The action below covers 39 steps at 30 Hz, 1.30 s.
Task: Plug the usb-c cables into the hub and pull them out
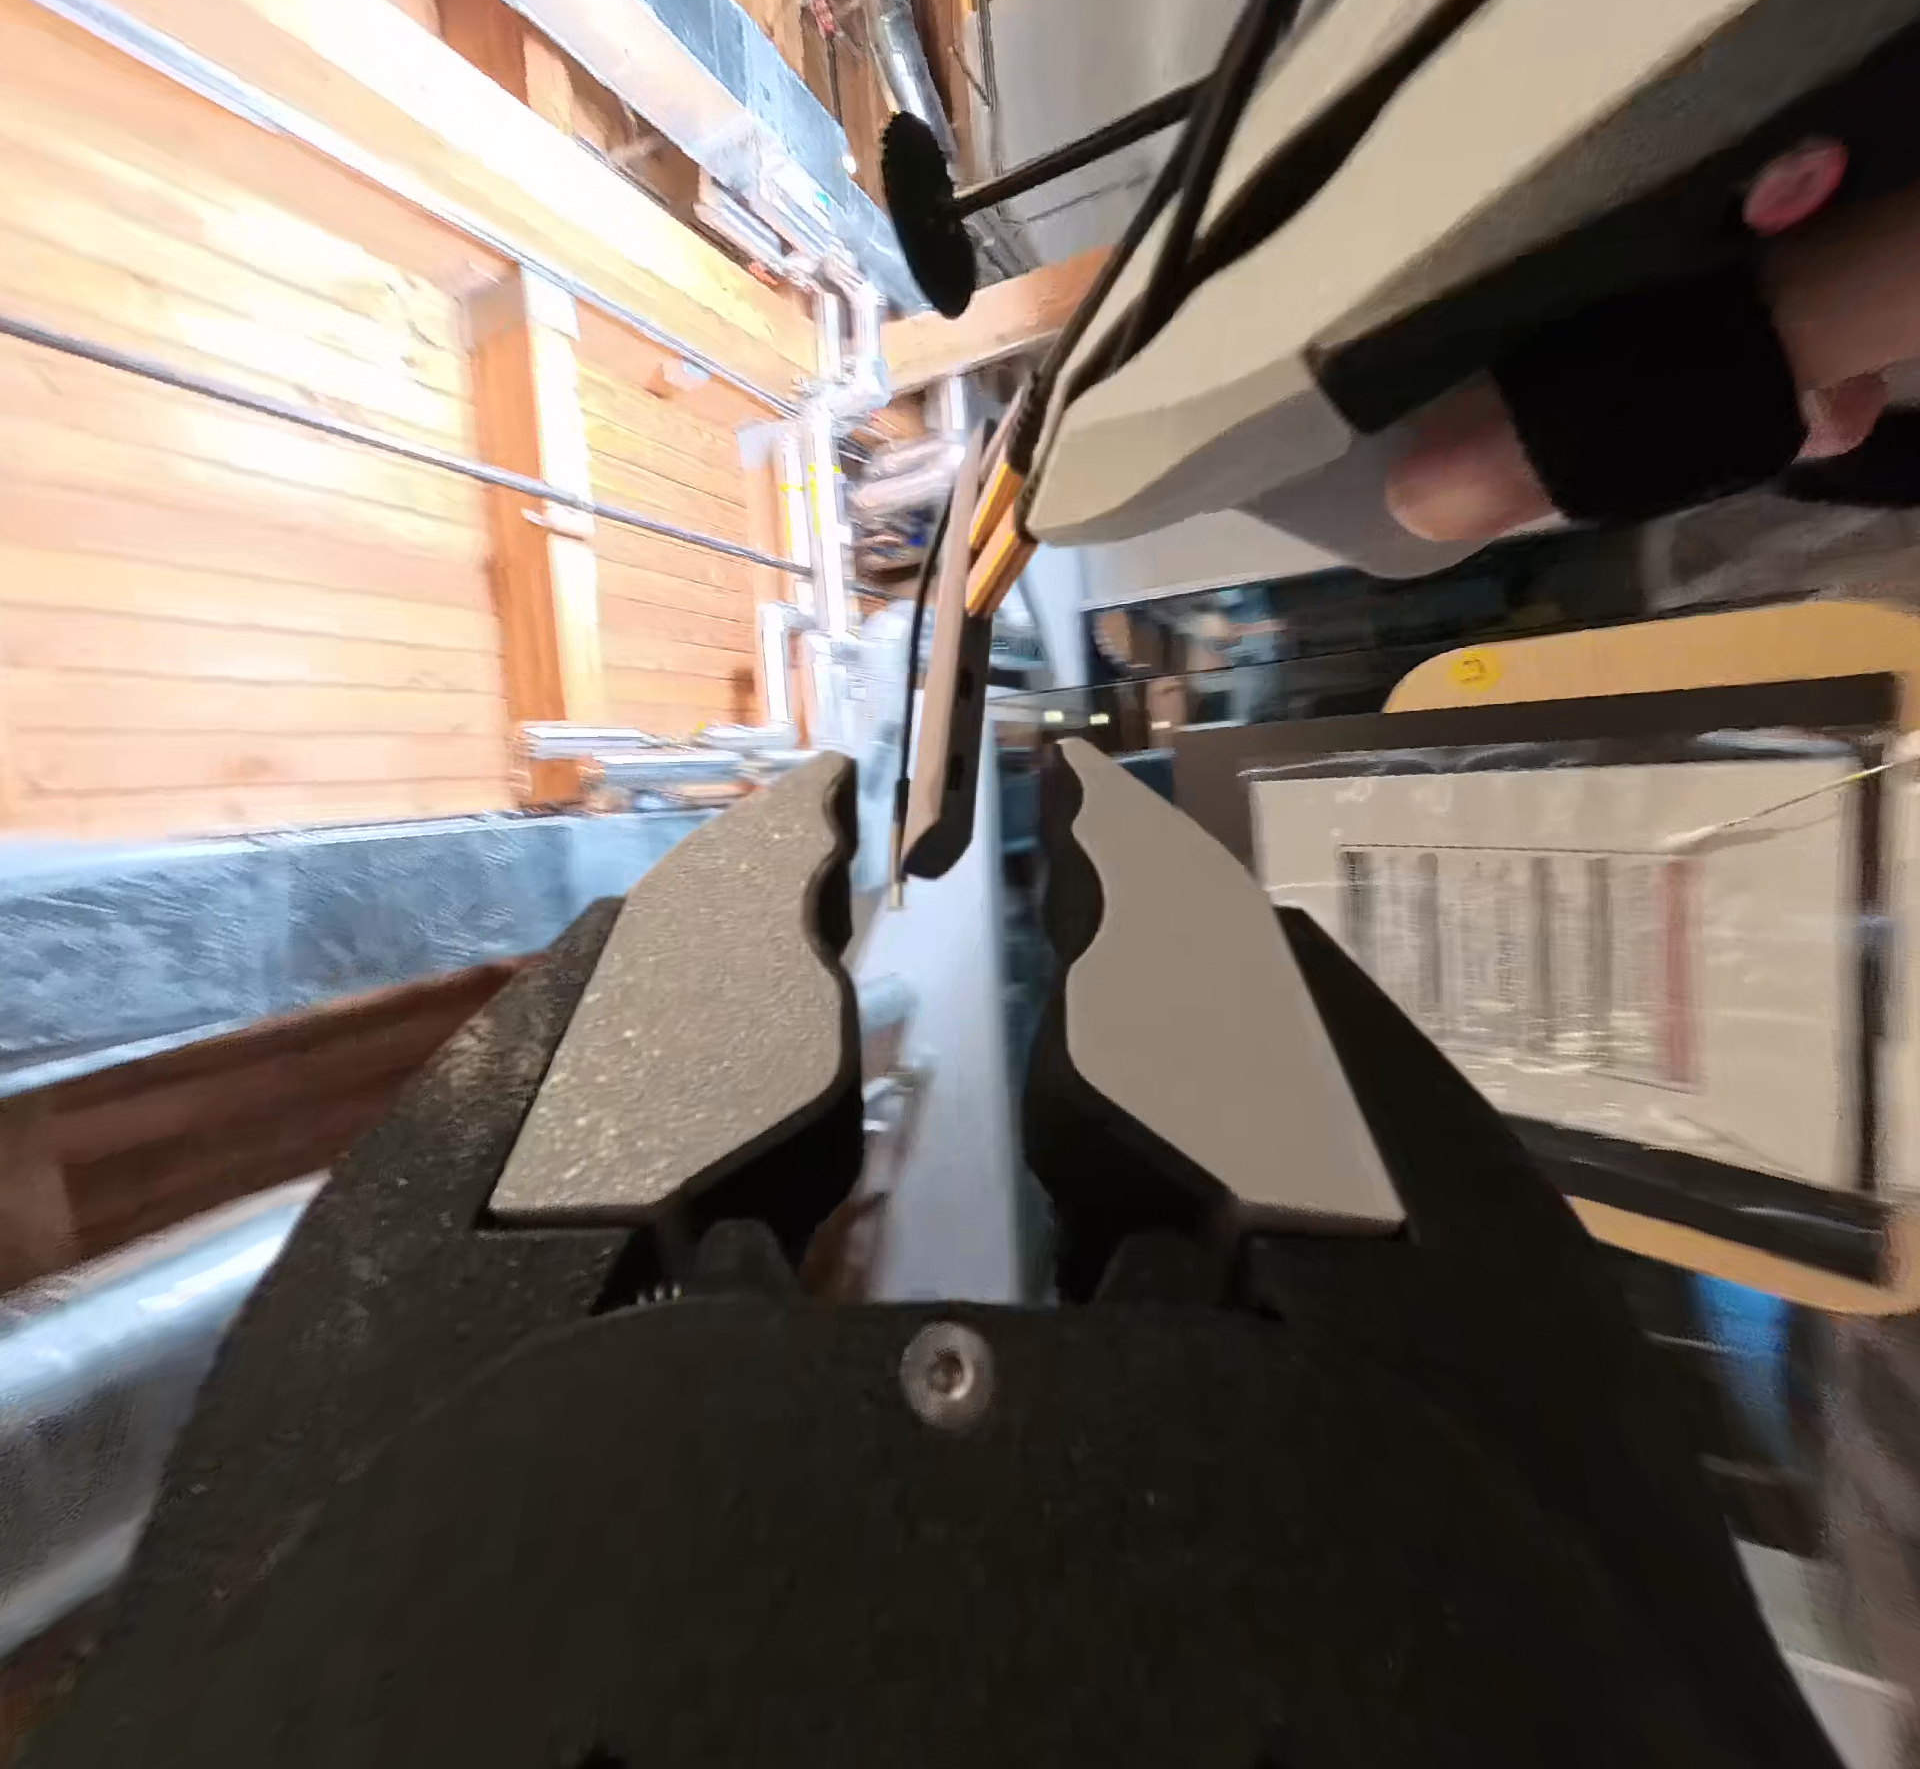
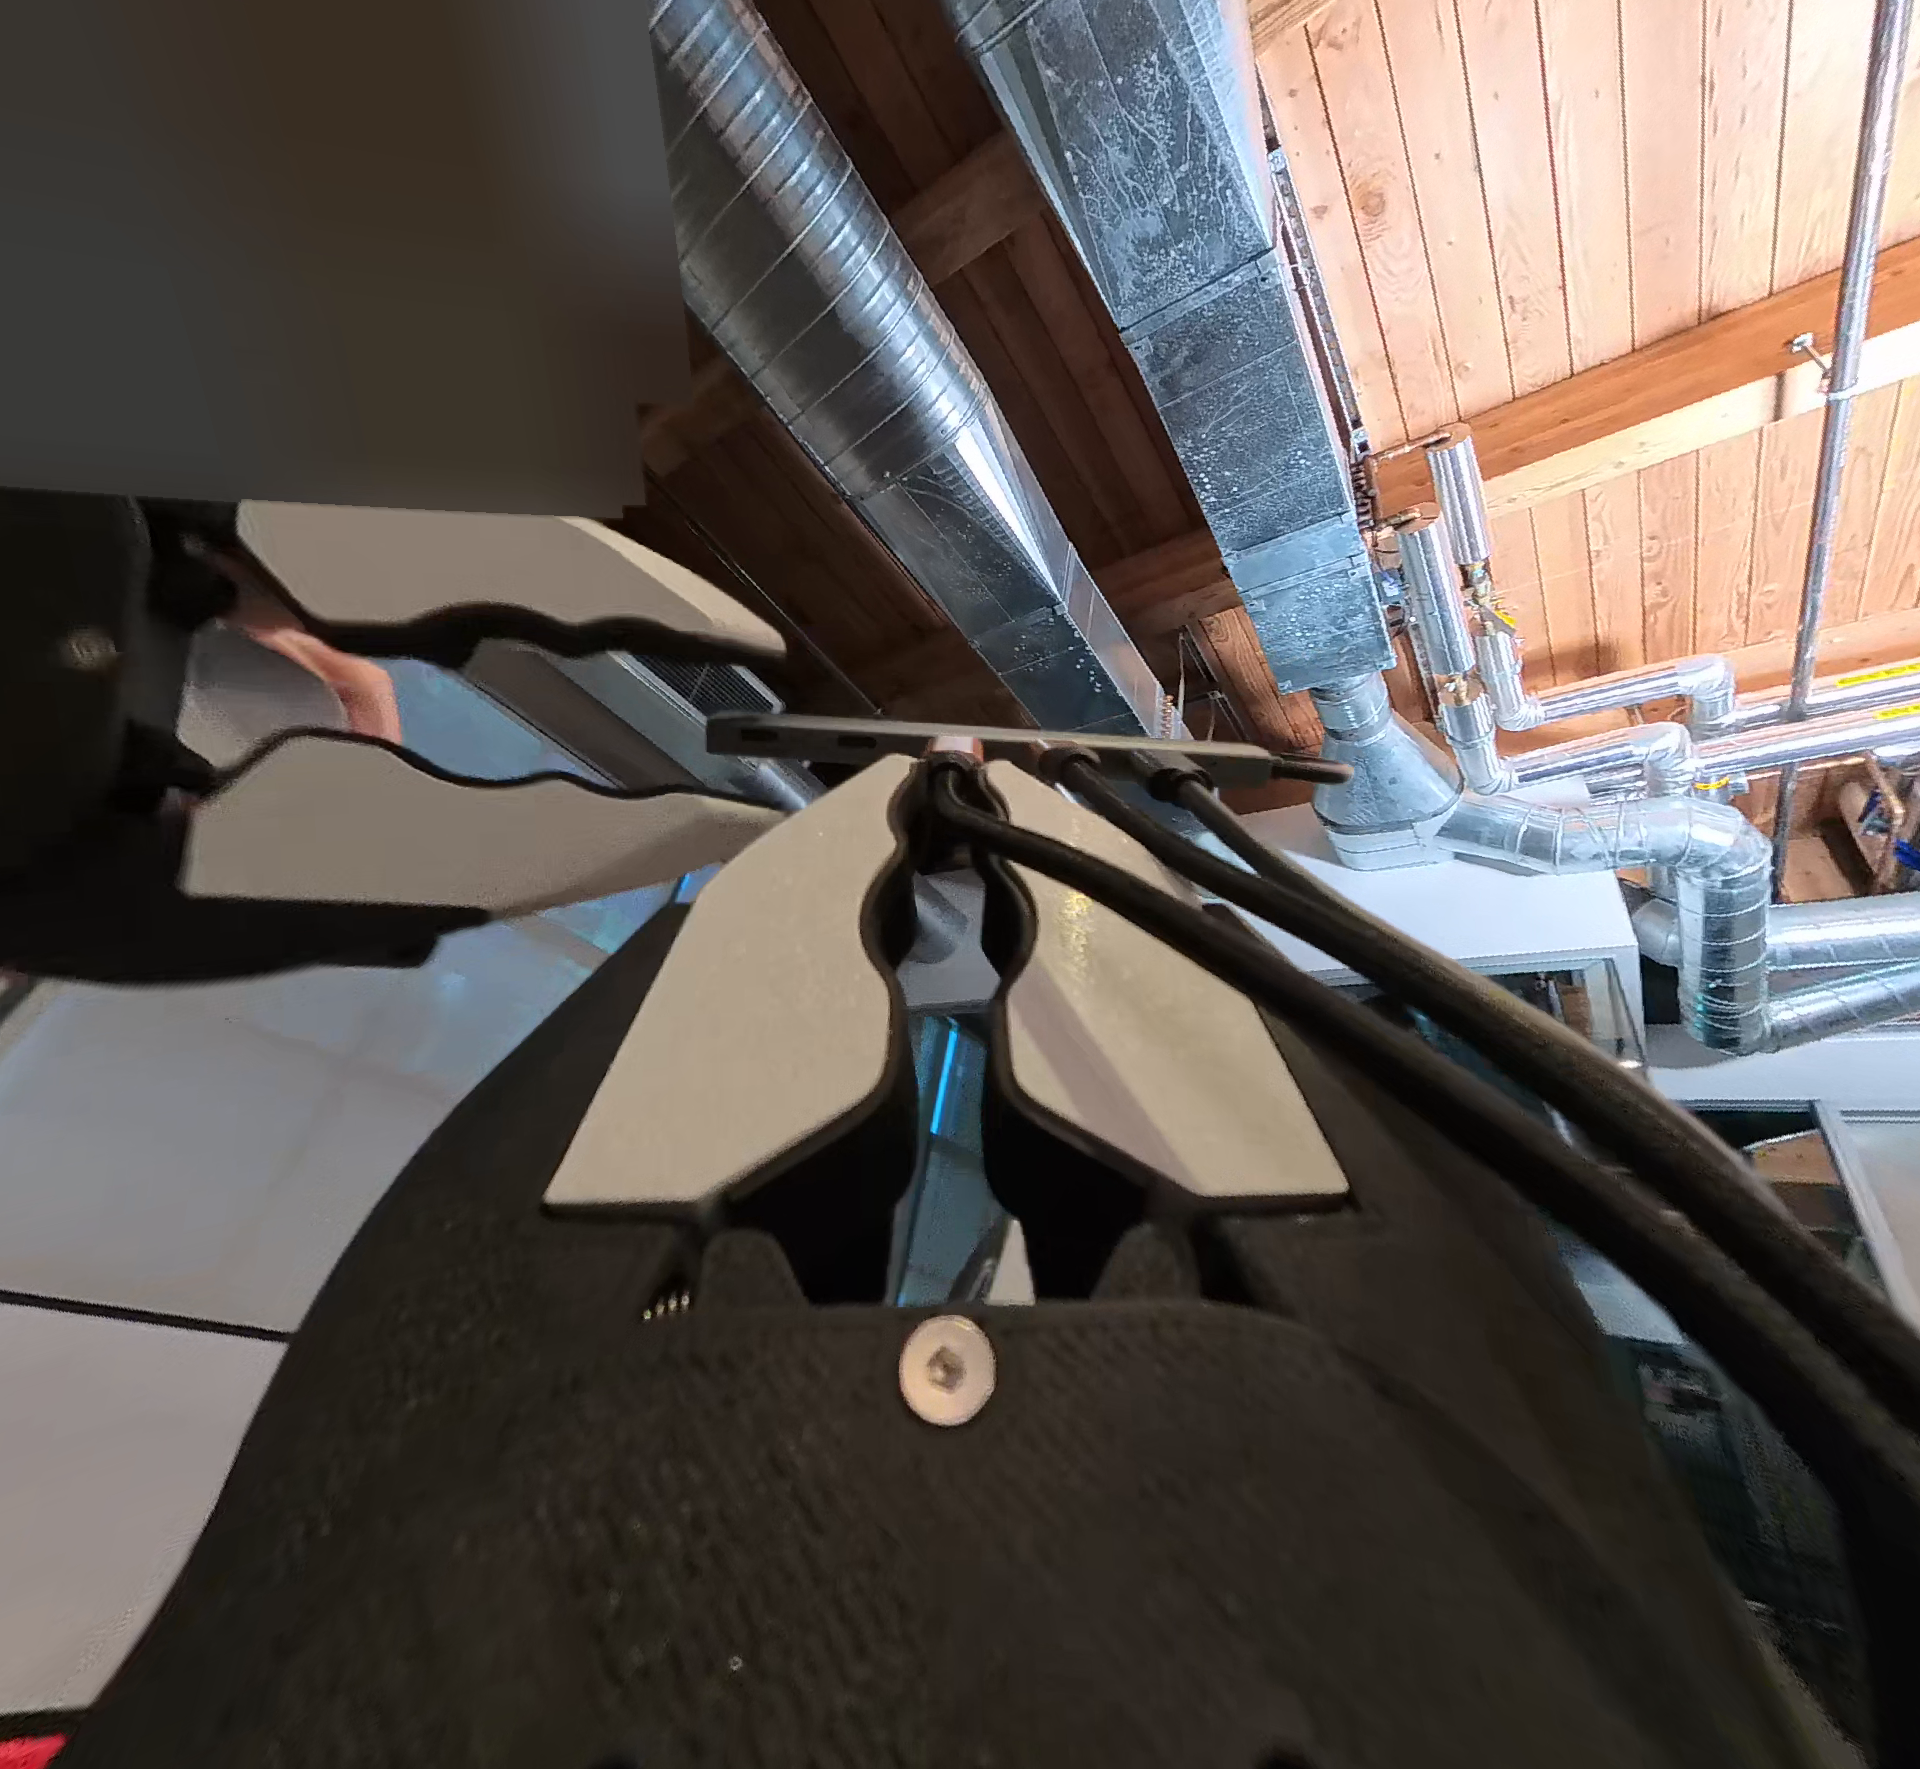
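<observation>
The slim dark hub hangs in the air, high above the bench. My right gripper is shut on the plug of a black usb-c cable seated in the hub's middle port. Two more black cables sit in ports to the right. In the left wrist view the hub shows edge-on, with a thin tail cable dangling beside it and the right gripper above. My left gripper is open, its fingertips either side of the hub's free end; contact is unclear. It also shows in the right wrist view.
Both views point up at a wooden ceiling with metal ducts and silver pipes. A gloved hand holds the right gripper. A framed board stands at the right of the left wrist view.
</observation>
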Tool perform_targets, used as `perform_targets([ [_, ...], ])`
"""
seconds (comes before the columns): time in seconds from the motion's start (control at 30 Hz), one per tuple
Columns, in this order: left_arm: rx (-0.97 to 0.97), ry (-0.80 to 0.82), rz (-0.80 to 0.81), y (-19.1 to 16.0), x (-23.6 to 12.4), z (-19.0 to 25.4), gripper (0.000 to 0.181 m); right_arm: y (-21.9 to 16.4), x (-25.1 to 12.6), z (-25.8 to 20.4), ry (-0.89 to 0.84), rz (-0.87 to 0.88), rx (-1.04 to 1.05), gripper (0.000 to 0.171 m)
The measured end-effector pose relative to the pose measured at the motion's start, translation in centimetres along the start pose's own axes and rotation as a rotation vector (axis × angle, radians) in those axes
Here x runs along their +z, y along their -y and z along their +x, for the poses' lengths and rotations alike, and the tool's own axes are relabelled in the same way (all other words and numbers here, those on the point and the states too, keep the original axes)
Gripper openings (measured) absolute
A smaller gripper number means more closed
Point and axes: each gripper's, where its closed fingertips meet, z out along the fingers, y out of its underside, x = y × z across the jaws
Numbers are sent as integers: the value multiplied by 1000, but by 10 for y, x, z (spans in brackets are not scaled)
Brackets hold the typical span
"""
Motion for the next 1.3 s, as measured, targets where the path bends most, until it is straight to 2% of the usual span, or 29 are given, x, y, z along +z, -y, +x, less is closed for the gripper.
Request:
perform_targets([
  [0.13, -373, -202, 40, -1, -12, -2, 42, -9, -1, -4, 12, -42, -144, 7],
  [0.27, -644, -440, 12, -8, -7, 5, 53, -15, -2, -12, 24, -68, -257, 7],
  [0.33, -727, -530, 12, -9, -5, 11, 52, -15, -2, -17, 37, -72, -304, 7],
  [0.47, -827, -608, 0, -19, 2, 19, 52, -13, -1, -26, 67, -69, -377, 7],
  [0.6, -923, -799, 15, -18, 1, 35, 45, -14, -1, -30, 89, -75, -406, 7],
  [0.63, -926, -830, 13, -19, 1, 39, 41, -14, 0, -31, 92, -77, -410, 7],
  [0.77, -856, -774, 13, -26, 7, 44, 26, -18, 0, -30, 97, -99, -416, 7],
  [0.9, -774, -676, 34, -26, 11, 40, 27, -19, 0, -27, 100, -108, -382, 7],
  [1.1, -614, -678, -24, -38, 11, 49, 28, -29, 1, -29, 132, -154, -345, 7],
  [1.3, -671, -679, -40, -42, 10, 49, 27, -37, 2, -28, 116, -189, -296, 7],
])
